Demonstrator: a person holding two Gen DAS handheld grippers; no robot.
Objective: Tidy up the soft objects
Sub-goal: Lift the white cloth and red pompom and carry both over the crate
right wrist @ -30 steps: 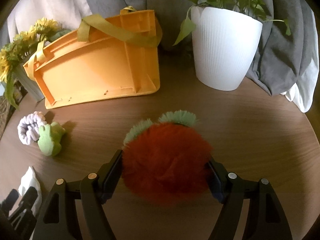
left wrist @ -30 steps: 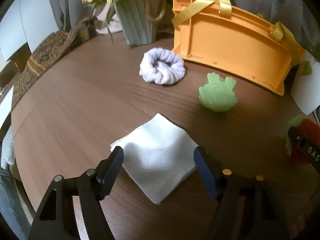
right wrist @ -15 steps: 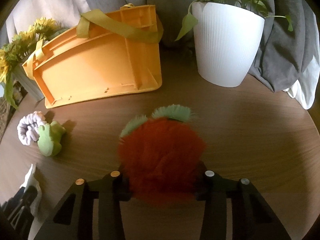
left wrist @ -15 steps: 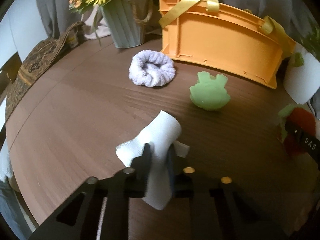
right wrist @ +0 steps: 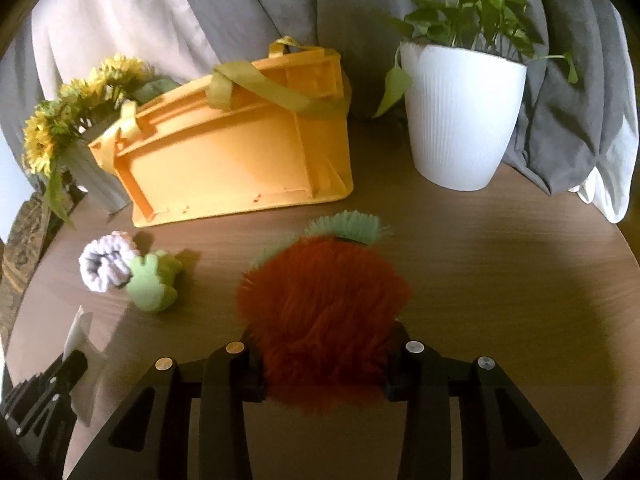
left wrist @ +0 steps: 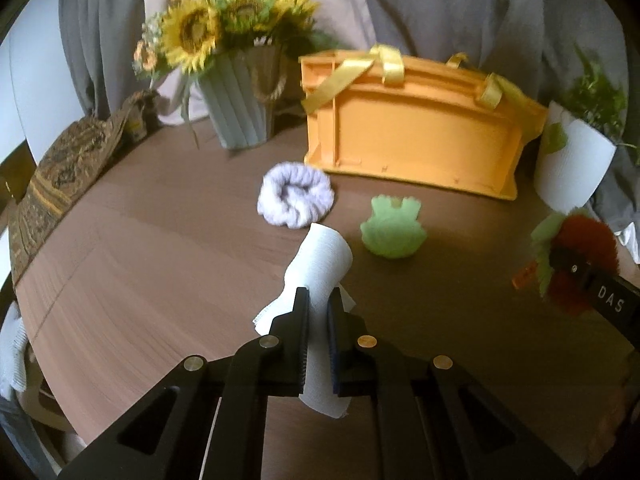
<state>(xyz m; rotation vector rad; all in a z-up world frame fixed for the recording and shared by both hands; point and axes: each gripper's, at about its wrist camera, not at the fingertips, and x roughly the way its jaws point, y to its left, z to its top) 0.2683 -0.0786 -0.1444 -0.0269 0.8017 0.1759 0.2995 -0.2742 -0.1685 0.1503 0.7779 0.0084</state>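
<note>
While its jaws pinch tight on the white cloth [left wrist: 320,264], the left gripper [left wrist: 318,304] holds that cloth up off the round wooden table [left wrist: 160,264]; the cloth bunches between the black pads, its top curled fwd into a roll, a corner hanging below the jaws. The left jaws have just been closing, cloth between them. Right gripper [right wrist: 326,356] is clamped on the red fuzzy plush [right wrist: 324,316] w/ green fuzzy leaves on top; fur bulges out over both fingers, and those jaws have also just been closing on it. In the left view the plush and right gripper sit at the far right edge.

Just past the cloth lie a green frog-shaped soft toy [left wrist: 394,228] and a lavender towel roll [left wrist: 296,198], side by side on the table, close but whether touching is unclear. Behind them stands an orange plastic basket [left wrist: 416,136] w/ yellow ribbon handles, tipped on its side, bottom facing the cameras. Left of the basket: grey ribbed vase of sunflowers [left wrist: 240,116]. Right of it: white ribbed pot w/ a green plant [right wrist: 460,116]. Grey and pale curtains [right wrist: 200,12] hang behind. A patterned fabric item [left wrist: 60,168] lies at the table's left edge.
</note>
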